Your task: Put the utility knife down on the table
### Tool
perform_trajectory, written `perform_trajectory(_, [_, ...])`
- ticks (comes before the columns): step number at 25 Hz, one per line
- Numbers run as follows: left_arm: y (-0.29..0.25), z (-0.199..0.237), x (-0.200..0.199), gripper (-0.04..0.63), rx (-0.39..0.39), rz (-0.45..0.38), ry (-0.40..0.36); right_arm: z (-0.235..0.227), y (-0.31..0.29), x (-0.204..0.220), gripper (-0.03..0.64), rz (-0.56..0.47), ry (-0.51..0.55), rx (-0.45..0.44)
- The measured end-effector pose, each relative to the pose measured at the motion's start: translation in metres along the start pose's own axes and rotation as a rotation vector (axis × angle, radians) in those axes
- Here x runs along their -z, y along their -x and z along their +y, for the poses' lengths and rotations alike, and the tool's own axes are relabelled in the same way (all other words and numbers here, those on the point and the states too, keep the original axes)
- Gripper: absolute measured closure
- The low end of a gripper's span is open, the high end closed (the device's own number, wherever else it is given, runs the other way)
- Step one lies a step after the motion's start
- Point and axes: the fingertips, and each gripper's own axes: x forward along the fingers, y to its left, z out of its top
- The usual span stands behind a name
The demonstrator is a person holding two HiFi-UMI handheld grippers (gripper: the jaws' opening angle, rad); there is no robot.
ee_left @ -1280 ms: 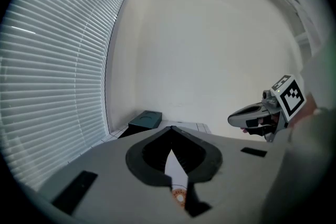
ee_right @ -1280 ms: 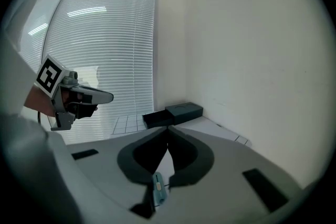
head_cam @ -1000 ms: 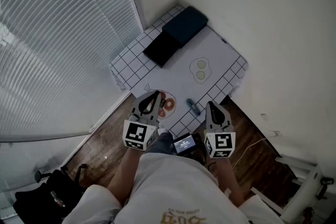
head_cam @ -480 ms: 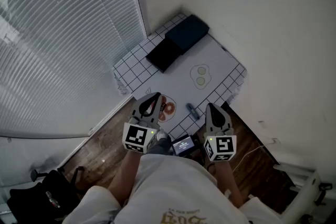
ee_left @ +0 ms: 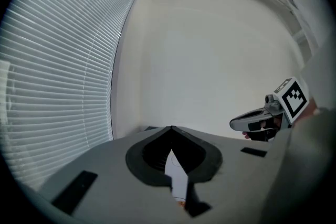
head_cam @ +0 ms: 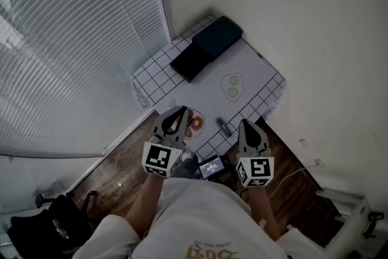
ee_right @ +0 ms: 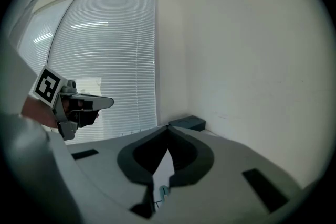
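The utility knife point(head_cam: 223, 125), small and blue-grey, lies flat on the gridded tablecloth point(head_cam: 159, 67) near the table's front edge, and neither gripper touches it. My left gripper point(head_cam: 181, 110) hovers to its left with the jaws meeting at the tip and nothing between them. My right gripper point(head_cam: 244, 122) hovers just to its right, also shut and empty. In the left gripper view the left gripper point(ee_left: 171, 127) is shut, with pale table showing through the slit. In the right gripper view the right gripper point(ee_right: 168, 126) is shut, and a teal bit of the knife point(ee_right: 163, 191) shows below.
A dark blue box point(head_cam: 217, 36) and a black box point(head_cam: 190, 62) sit at the table's far end. A fried-egg shape point(head_cam: 231, 83) marks the middle, and a round orange item point(head_cam: 194, 125) lies by the left gripper. Walls and blinds close the corner. A lit screen point(head_cam: 211, 167) hangs at the person's waist.
Both grippers have risen slightly over the table's front edge, still shut. The knife lies where it was.
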Motion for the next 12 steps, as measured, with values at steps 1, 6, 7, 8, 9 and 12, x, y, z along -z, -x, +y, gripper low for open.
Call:
perform_trajectory(1, [0.0009,-0.0007,-0.0004,0.588,0.001,-0.002,0.001,0.0004,0.0006,0.0000,0.609,0.000,0.000,0.000])
perform_trajectory(6, [0.0034,-0.0006,0.0009,0.588,0.004,-0.004,0.010,0.0034,0.0015,0.0002,0.609,0.003,0.002,0.002])
perform_trajectory(7, [0.0034,-0.0007,0.0014,0.588,0.005,-0.003,0.013,0.0036,0.0020,0.0002,0.609,0.004,0.000,0.002])
perform_trajectory(8, [0.0029,-0.0008,0.0016,0.588,0.006,-0.003,0.014,0.0034,0.0022,0.0003,0.609,0.006,0.000,0.002])
perform_trajectory(9, [0.0022,-0.0007,0.0015,0.588,0.008,-0.004,0.014,0.0030,0.0018,0.0007,0.609,0.008,-0.001,0.003])
perform_trajectory(12, [0.0009,0.0001,0.0023,0.588,0.013,-0.006,0.015,0.0019,0.0000,0.0032,0.609,0.012,-0.002,0.007])
